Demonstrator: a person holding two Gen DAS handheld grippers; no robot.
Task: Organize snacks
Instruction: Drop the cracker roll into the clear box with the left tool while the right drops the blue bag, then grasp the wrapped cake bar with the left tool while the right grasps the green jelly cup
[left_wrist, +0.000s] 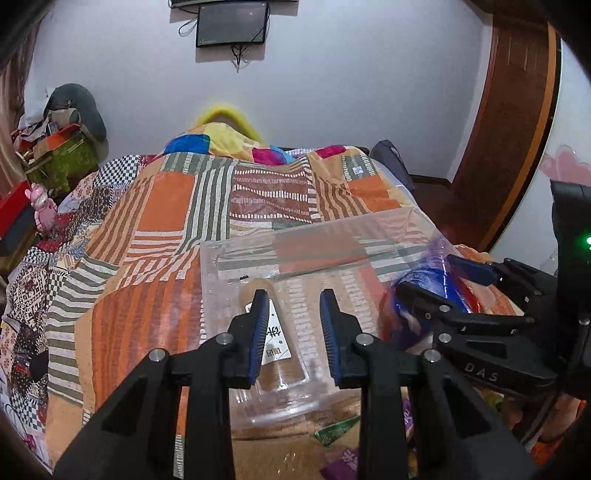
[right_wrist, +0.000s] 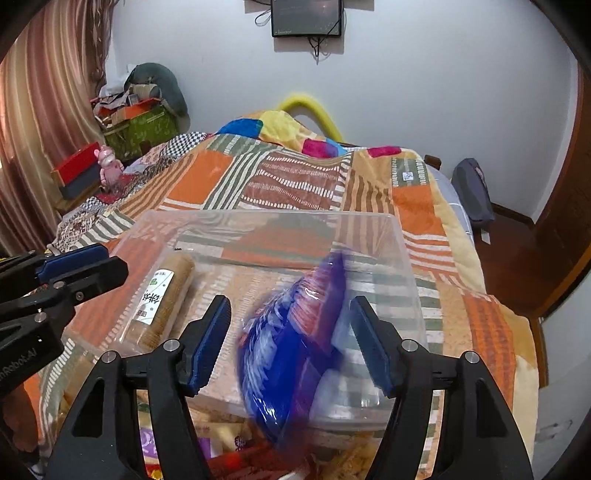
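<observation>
A clear plastic bin (left_wrist: 236, 258) (right_wrist: 402, 258) sits on the patchwork bedspread. A tan cracker roll with a white label (left_wrist: 273, 336) (right_wrist: 162, 295) lies inside it at the left. My left gripper (left_wrist: 293, 325) is open above the roll, touching nothing. A blue snack bag (right_wrist: 291, 354) (left_wrist: 424, 291), motion-blurred, is between the spread fingers of my right gripper (right_wrist: 290, 339), which is open. The bag is over the bin's near right part. The pads do not touch it.
More snack packets (right_wrist: 221, 443) (left_wrist: 336, 435) lie on the bed in front of the bin. Boxes and a pink toy (right_wrist: 109, 166) stand at the far left. A dark bag (right_wrist: 472, 192) lies by the bed's right side.
</observation>
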